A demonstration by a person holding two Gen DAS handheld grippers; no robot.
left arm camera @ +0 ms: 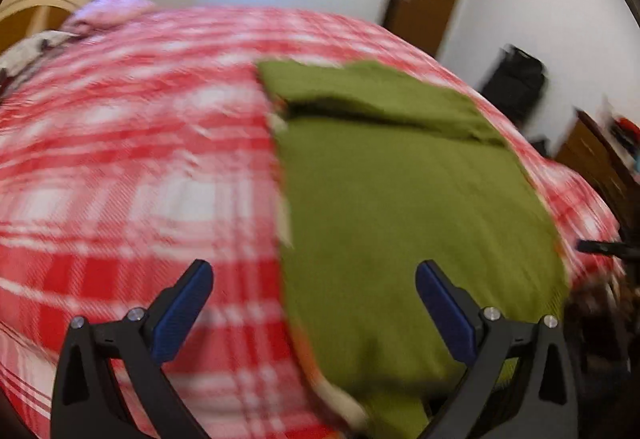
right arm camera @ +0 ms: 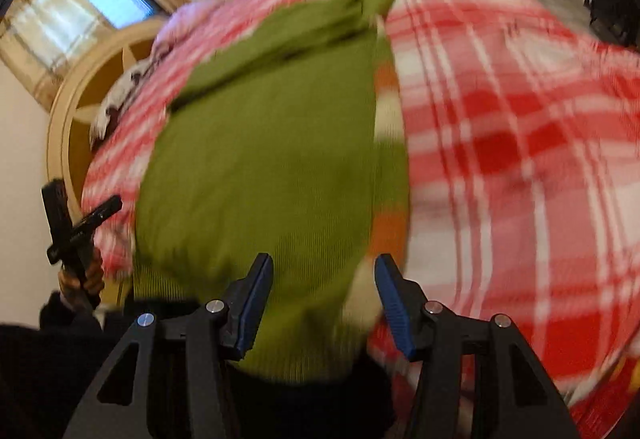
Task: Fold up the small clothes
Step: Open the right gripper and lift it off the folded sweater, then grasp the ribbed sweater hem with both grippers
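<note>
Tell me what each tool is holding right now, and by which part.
Nothing is held. The left tool and the right tool both stand open above the green garment on the bed, their pads clear of the cloth.

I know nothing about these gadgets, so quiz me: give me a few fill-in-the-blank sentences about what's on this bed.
1. The folded garment lying on the bed is mostly ____ in colour.
2. The bedcover under it has a red and white ____ pattern.
3. The fingers of the left gripper stand wide ____, with nothing held between them.
4. Behind the bed, against the white wall, is a brown wooden ____.

Missing words: green; checked; open; door
</note>
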